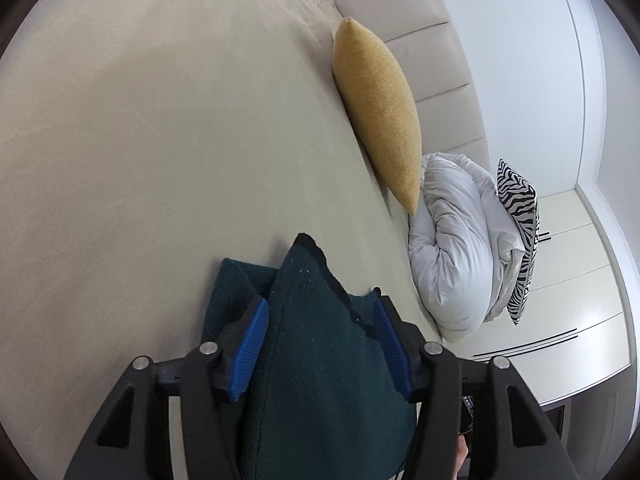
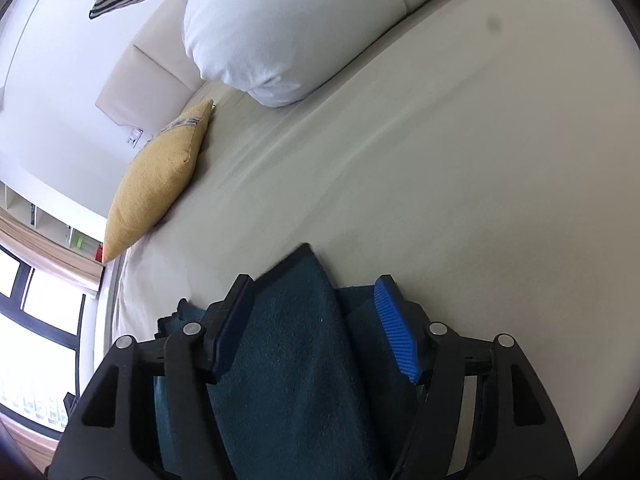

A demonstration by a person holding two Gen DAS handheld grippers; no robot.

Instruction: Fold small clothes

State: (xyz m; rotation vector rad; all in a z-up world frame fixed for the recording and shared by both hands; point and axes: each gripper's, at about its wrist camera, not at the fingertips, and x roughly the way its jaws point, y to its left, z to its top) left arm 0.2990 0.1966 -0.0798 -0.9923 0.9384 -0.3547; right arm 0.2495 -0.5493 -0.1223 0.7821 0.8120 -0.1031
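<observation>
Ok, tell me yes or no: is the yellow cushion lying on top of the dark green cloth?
No, the yellow cushion leans by the headboard, apart from the dark green cloth.

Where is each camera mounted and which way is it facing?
Left wrist: sits on the left gripper, looking down along its fingers over the dark cloth and bed toward the yellow cushion.
Right wrist: sits on the right gripper, looking down across the same cloth toward the duvet.
Shared: cloth, bed, cushion, duvet, zebra pillow.
</observation>
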